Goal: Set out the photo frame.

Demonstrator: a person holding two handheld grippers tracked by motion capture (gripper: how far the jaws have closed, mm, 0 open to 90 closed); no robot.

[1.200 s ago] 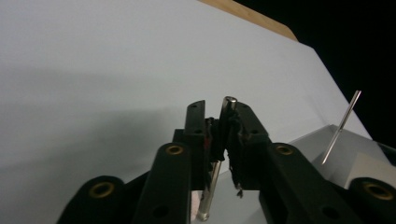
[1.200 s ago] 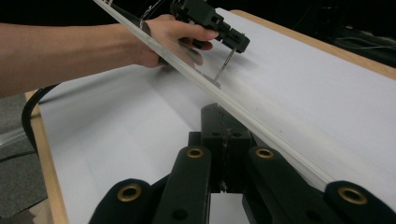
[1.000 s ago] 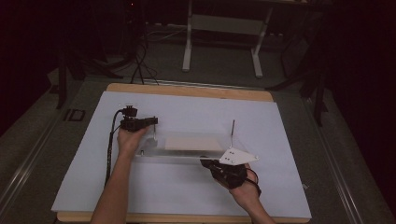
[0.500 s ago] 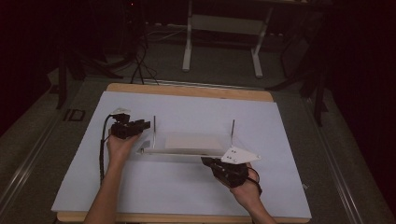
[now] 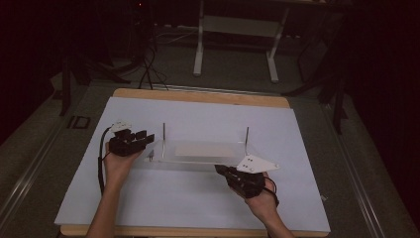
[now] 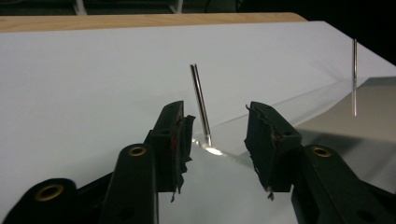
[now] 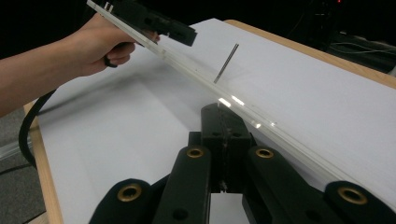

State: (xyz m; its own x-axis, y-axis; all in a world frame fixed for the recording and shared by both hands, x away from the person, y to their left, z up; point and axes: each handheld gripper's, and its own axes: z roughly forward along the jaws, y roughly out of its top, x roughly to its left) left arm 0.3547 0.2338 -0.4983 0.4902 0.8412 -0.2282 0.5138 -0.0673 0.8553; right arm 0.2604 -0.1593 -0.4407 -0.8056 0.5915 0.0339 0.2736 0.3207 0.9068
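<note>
Steadying the plate: the clear acrylic plate [image 5: 203,151] lies flat on the white sheet [image 5: 148,198], with a thin metal rod standing upright at each far corner.
Right gripper: the right gripper [image 5: 224,171] is clenched on the plate's near edge, towards its right end; in the right gripper view its jaws meet flush against that edge [image 7: 224,116].
Left gripper: the left gripper [image 5: 147,135] is released and sits just off the plate's left end; its jaws have just been opening, and nothing is pressed between them.
Left rod: seen along the left gripper, the left rod [image 6: 201,105] stands beyond the gap between the jaws, untouched.
Right rod: the right rod [image 5: 246,136] stands at the plate's far right corner.
Doing it well: probably best to keep the right grip firm so the plate cannot skid, and bring the left jaws in square to the plate.
Risk: a crooked approach could knock the rod off upright.
</note>
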